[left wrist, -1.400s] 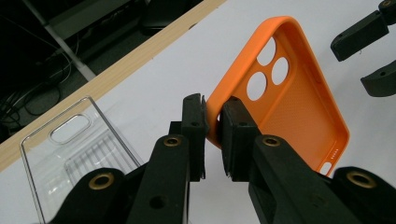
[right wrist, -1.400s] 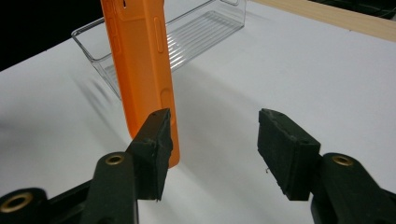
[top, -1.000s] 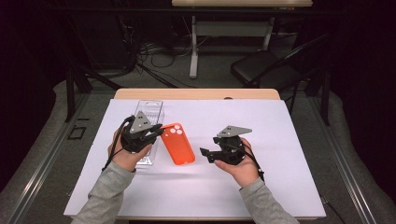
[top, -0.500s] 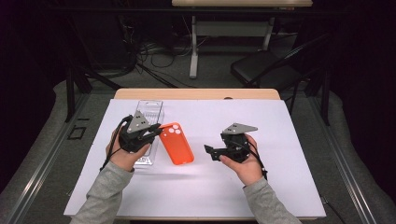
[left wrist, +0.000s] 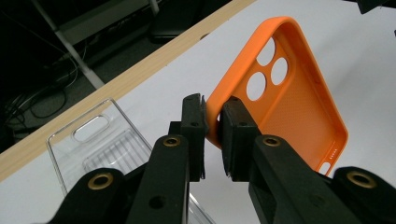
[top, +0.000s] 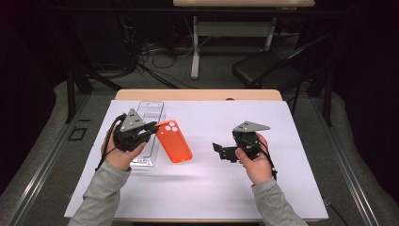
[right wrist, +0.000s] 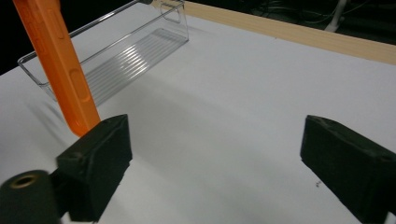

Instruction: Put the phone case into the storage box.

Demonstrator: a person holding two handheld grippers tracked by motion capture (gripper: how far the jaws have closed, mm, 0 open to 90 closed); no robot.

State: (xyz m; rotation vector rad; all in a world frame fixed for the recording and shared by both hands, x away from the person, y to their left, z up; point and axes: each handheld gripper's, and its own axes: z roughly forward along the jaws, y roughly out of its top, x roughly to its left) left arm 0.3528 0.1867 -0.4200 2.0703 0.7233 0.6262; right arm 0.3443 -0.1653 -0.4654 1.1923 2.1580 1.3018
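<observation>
Bare white counter [top: 207, 183] lies open between both hands; the clear tray [top: 149, 123] and orange case [top: 175, 141] crowd the left.

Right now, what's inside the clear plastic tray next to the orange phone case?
The clear plastic tray looks empty: its ribbed floor shows bare. In the high view the left gripper, clamping the orange phone case, and its hand cover part of the tray, so that stretch cannot be checked.

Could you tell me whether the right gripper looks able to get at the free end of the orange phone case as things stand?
Probably yes. The right gripper has just been opening, nothing between its jaws, and only bare white table cover lies between it and the orange phone case, held by the left gripper.
</observation>
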